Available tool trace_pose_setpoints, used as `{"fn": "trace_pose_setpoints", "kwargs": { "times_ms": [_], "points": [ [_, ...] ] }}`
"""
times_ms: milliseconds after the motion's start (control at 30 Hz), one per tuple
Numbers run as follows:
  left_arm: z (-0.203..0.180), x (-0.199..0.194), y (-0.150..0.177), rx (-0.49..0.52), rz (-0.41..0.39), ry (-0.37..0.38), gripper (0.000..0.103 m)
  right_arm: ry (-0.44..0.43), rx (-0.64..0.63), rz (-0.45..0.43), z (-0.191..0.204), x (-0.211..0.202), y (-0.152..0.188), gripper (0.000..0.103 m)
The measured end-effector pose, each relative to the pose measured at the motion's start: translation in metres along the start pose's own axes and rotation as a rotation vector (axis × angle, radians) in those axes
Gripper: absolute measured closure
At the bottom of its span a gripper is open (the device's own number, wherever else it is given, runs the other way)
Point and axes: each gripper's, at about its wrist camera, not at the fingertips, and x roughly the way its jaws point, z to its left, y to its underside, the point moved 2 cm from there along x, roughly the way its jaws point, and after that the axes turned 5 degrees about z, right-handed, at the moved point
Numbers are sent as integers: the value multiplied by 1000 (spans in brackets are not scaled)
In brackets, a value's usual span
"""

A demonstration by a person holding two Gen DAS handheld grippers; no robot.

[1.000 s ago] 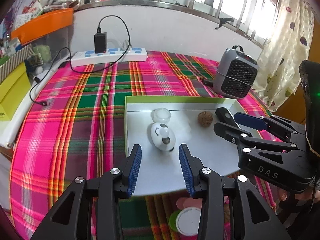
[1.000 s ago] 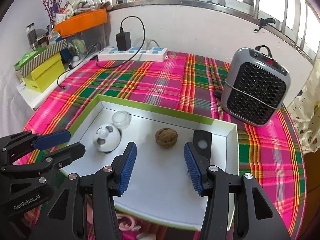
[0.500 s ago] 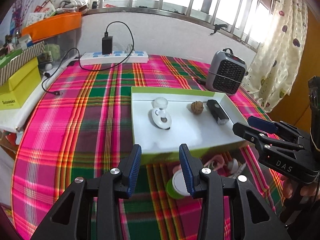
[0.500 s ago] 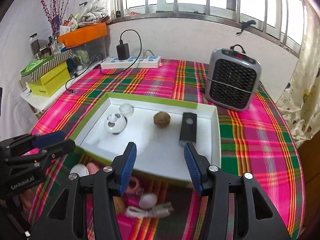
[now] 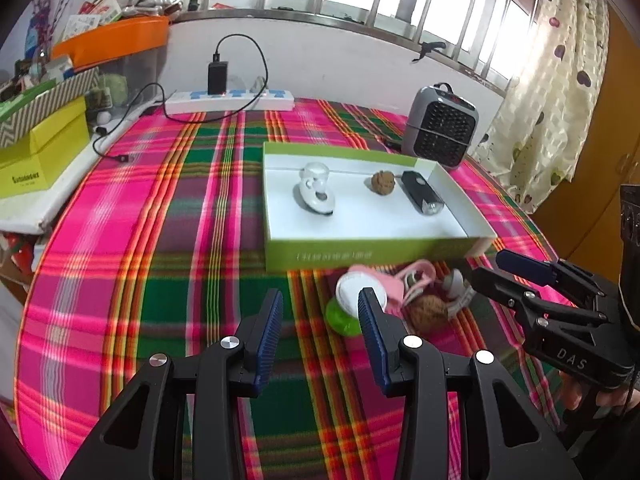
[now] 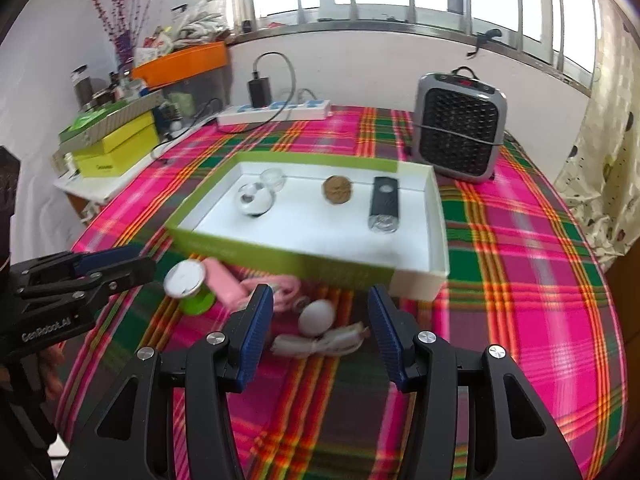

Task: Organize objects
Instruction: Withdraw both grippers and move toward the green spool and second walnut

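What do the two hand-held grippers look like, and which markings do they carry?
Both are black frames with silver screws and ribbed blue finger pads. The left gripper carries white lettering "GenRobot.AI", seen from the right wrist; the right gripper carries "DAS".

Walnut (image 6: 337, 189) in tray (image 6: 312, 268) (mid); heater (image 6: 460, 132) behind; cable (image 6: 320, 344) before.

Your left gripper (image 5: 320, 320): black skeletal frame with triangular cut-outs, silver round screw heads, blue ribbed pads (image 5: 267, 336); white "GenRobot.AI" lettering on its side, seen from the right camera. Your right gripper (image 6: 320, 332): same black frame, silver screws, blue ribbed pads (image 6: 253, 340); white "DAS" on its side, seen from the left camera.
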Motion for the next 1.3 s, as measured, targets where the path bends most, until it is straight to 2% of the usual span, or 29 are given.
{"fn": "trace_pose_setpoints", "kwargs": {
  "times_ms": [433, 867, 1100, 1200, 1300],
  "points": [
    [4, -18, 22, -24, -4, -29, 66, -79, -73, 39, 30, 9, 20, 52],
    [-1, -31, 28, -26, -19, -51, 66, -62, -126, 108, 40, 28, 20, 52],
    [2, -35, 30, -45, -25, -64, 66, -67, -157, 112, 47, 32, 17, 52],
    [3, -36, 31, -48, -25, -66, 66, -68, -171, 114, 50, 32, 17, 64],
    [3, -36, 31, -47, -25, -64, 66, -69, -183, 118, 53, 34, 18, 67]
  ]
}}
